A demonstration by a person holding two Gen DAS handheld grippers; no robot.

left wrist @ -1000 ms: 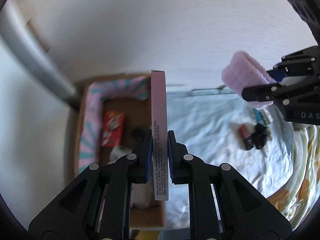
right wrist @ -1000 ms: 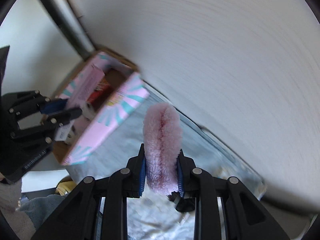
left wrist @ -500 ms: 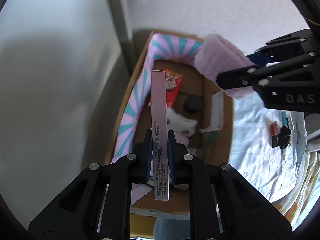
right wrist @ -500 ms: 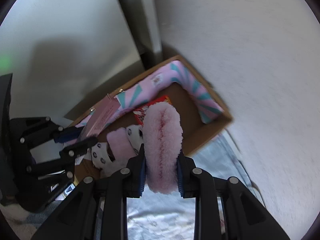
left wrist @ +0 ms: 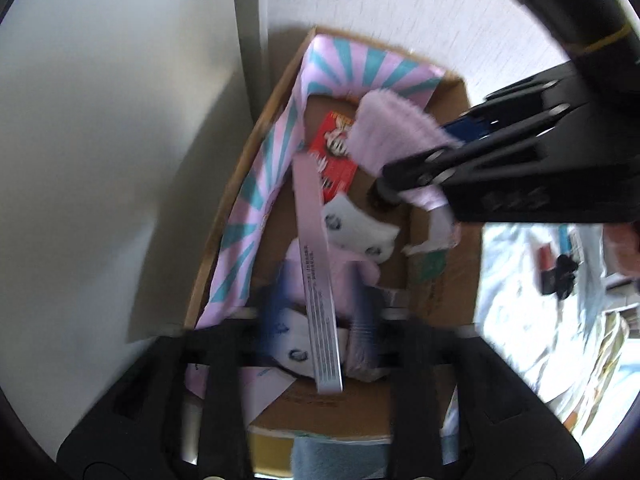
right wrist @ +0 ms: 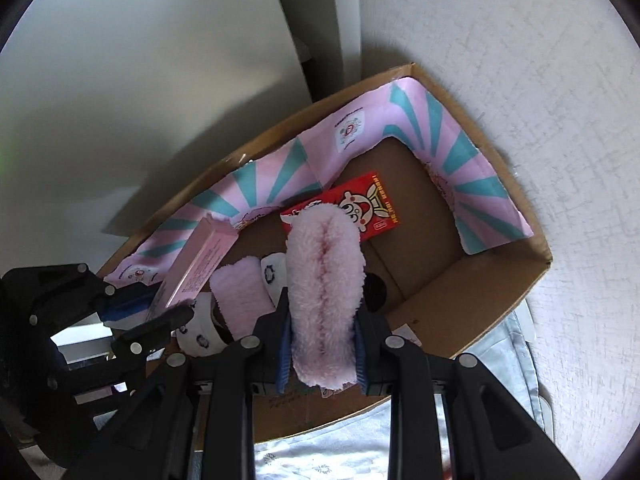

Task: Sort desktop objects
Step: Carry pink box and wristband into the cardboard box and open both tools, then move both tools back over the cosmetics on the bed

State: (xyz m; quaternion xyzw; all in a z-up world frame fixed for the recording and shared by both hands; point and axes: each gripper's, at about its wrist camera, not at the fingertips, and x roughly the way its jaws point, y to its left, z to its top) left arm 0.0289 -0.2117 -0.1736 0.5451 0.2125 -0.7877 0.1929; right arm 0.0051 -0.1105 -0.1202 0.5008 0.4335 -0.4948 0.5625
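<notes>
A cardboard box point(right wrist: 532, 280) with a pink and teal liner stands against the wall. My left gripper point(left wrist: 318, 312) hangs over its near corner with the jaws opening. A flat pink carton point(left wrist: 312, 248) leans tilted between them, and the pads do not touch it. The carton point(right wrist: 200, 264) and the left gripper point(right wrist: 160, 304) also show at the left of the right wrist view. My right gripper point(right wrist: 322, 320) points down into the box. It is shut on a fluffy pink slipper-like piece point(right wrist: 324, 264), and its jaws are beginning to open.
Inside the box lie a red snack packet point(right wrist: 376, 208), a white spotted cloth point(left wrist: 360, 228), a second fluffy pink piece point(right wrist: 240, 292) and a dark round thing. A pale blue sheet point(left wrist: 512, 280) beside the box carries small dark items point(left wrist: 560, 276). White walls stand close behind.
Both grippers moved from over the sheet to above the cardboard box and came lower. The left jaws went from shut on the pink carton to wide apart, and the carton now tilts.
</notes>
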